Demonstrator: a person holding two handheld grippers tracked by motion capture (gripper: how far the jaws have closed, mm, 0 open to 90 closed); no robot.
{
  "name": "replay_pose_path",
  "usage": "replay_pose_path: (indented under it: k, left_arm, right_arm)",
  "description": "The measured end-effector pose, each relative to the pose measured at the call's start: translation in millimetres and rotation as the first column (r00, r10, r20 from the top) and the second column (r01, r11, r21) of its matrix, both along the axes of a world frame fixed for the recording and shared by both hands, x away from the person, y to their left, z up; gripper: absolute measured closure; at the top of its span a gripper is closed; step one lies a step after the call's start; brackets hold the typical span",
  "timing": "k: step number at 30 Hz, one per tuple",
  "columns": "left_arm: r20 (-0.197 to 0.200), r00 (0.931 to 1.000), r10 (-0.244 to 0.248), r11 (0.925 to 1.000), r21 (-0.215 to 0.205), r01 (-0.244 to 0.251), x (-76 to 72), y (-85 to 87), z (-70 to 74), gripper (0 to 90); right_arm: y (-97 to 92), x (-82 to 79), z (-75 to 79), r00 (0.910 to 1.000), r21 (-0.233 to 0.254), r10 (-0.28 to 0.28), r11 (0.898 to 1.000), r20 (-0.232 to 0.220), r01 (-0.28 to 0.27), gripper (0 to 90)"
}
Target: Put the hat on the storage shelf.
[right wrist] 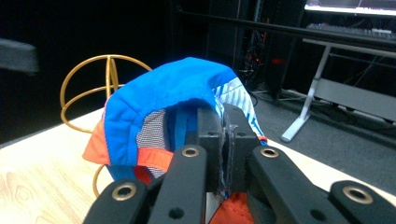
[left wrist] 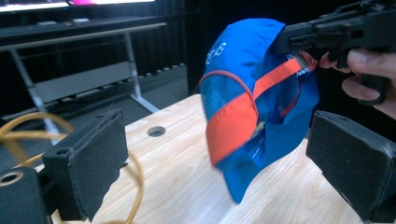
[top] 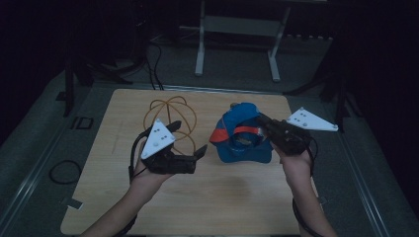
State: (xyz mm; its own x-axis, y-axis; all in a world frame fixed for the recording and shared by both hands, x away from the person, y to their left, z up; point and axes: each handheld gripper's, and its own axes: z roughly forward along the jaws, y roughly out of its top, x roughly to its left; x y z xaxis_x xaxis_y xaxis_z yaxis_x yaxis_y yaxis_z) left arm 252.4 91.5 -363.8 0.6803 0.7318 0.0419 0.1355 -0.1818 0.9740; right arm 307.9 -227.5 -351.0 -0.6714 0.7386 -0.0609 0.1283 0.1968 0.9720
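The blue cap (top: 243,134) with orange trim was held up above the wooden table (top: 232,197) by the right gripper (top: 261,120), whose jaws were pressed together on the fabric at its back edge, so that the brim hung down toward the board. The left gripper (top: 190,139) was kept with its jaws spread and empty, and the cap lay just ahead of them, between the two hands. A gold wire sphere (top: 170,118) stood behind the left gripper, and the room around was dark, with a metal stand (top: 237,29) on the floor.
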Motion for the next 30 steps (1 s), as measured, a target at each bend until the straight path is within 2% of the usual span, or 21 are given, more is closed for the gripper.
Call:
replay_pose_path:
  k: [3,7,9,13,19,22,25,28,30]
  left_arm:
    - [0.003,0.9999,-0.012,0.9998,0.014,0.012,6.5,-13.0,4.5,6.2]
    - [0.0,0.9998,-0.017,0.9998,0.006,0.017,16.8,-27.4,7.8,6.5]
    - [-0.001,0.9998,-0.02,0.9996,0.02,0.02,22.7,-34.5,7.7,6.6]
    - [-0.02,0.9993,-0.032,0.9989,0.032,0.033,33.2,-45.1,7.2,7.8]
    - [-0.018,0.9992,-0.035,0.9985,0.043,0.036,40.9,-54.1,8.2,13.7]
    - [-0.044,0.9979,-0.047,0.9975,0.051,0.05,46.2,-59.8,9.9,15.1]
    - [-0.065,0.9963,-0.056,0.9943,0.087,0.062,49.5,-65.7,8.9,16.7]
    - [-0.083,0.9948,-0.059,0.9932,0.096,0.067,52.1,-69.7,6.7,22.6]
    - [-0.08,0.9951,-0.059,0.9931,0.097,0.066,52.8,-70.7,6.1,31.0]
  right_arm:
    - [1.3,-3.7,1.0,0.9999,0.006,0.013,1.0,0.008,-0.014,87.4]
    - [2.8,-6.9,1.4,0.9996,0.007,0.024,1.0,0.017,-0.025,87.4]
    - [4.0,-7.9,1.0,0.9994,0.003,0.03,1.0,0.015,-0.03,87.4]
    - [6.3,-10.7,1.3,0.9991,-0.009,0.035,0.999,0.023,-0.035,87.4]
    - [8.6,-13.6,2.7,0.9984,-0.009,0.047,0.999,0.031,-0.047,87.4]
    - [10.0,-15.6,3.0,0.9978,-0.01,0.058,0.998,0.033,-0.057,87.3]
    - [11.6,-17.3,3.6,0.9972,-0.012,0.066,0.998,0.036,-0.065,87.4]
    - [13.8,-19.4,4.1,0.9965,-0.016,0.074,0.997,0.04,-0.073,87.4]
    - [15.4,-20.1,3.9,0.9963,-0.021,0.075,0.997,0.042,-0.074,87.4]
